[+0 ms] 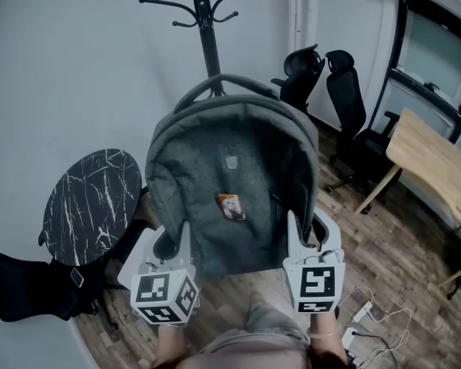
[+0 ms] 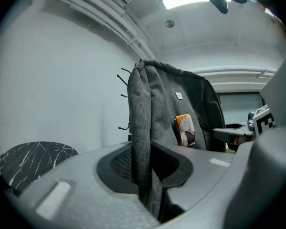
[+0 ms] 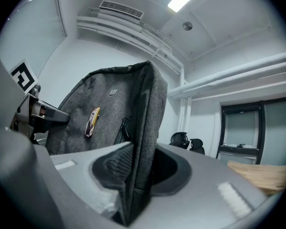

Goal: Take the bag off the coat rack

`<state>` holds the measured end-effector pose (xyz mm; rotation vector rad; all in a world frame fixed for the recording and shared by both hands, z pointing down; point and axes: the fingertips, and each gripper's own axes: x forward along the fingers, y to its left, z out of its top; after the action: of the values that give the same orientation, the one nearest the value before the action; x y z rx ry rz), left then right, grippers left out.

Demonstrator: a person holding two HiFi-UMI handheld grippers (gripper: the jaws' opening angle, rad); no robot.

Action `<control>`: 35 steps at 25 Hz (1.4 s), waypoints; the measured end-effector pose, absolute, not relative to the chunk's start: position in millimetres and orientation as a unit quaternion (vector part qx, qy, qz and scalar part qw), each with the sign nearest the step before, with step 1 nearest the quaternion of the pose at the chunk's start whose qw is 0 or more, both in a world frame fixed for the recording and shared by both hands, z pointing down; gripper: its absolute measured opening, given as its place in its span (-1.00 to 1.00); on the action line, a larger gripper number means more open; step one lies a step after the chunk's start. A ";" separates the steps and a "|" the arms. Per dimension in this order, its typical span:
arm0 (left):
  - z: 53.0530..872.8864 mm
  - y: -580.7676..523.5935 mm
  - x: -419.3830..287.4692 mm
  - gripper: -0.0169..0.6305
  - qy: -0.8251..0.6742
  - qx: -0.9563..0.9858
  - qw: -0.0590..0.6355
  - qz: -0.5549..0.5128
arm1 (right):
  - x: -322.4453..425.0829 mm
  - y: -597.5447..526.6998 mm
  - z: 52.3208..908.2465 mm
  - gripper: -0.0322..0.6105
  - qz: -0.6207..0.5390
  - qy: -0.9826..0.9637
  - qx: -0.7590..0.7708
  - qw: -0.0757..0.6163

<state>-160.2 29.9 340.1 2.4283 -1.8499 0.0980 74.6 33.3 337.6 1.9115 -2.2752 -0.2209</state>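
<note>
Grey fabric bag (image 1: 230, 183) stands upright, front panel facing us, a small orange-yellow badge (image 1: 230, 207) pinned at its middle. Its lower side edges are pinched, one in the left claw (image 1: 180, 244), one in the right claw (image 1: 296, 241). The arched top handle (image 1: 223, 79) sits below the hooks of the black coat rack (image 1: 207, 29), whose pole rises behind it.

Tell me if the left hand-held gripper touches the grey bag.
Touching: the left gripper view shows the left hand-held gripper clamped on the grey bag.
</note>
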 end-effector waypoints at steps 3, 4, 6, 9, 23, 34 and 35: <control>341.7 40.5 -160.8 -0.71 -0.606 0.793 0.046 0.030 | 73.5 43.5 337.7 -0.60 -0.075 -0.762 0.637 0.083; 341.8 44.0 -160.3 -0.71 -0.607 0.793 0.047 0.029 | 73.9 46.9 337.2 -0.60 -0.076 -0.763 0.637 0.084; 341.9 51.6 -158.9 -0.71 -0.607 0.793 0.048 0.027 | 75.2 54.4 336.4 -0.60 -0.078 -0.763 0.636 0.086; 342.5 62.7 -156.0 -0.71 -0.606 0.794 0.048 0.023 | 78.5 65.9 335.7 -0.60 -0.082 -0.760 0.638 0.087; 346.8 112.6 -149.2 -0.71 -0.605 0.794 0.054 0.016 | 85.3 115.9 336.7 -0.60 -0.083 -0.759 0.639 0.093; 350.1 137.2 -152.1 -0.71 -0.604 0.795 0.055 0.014 | 82.4 141.1 339.7 -0.60 -0.085 -0.762 0.635 0.096; 349.6 137.6 -152.4 -0.71 -0.604 0.795 0.054 0.013 | 82.1 141.8 339.2 -0.60 -0.086 -0.762 0.634 0.096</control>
<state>-152.4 137.6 349.6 2.4140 -1.8357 0.0400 82.1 141.8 339.2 1.8786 -2.2589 -0.2538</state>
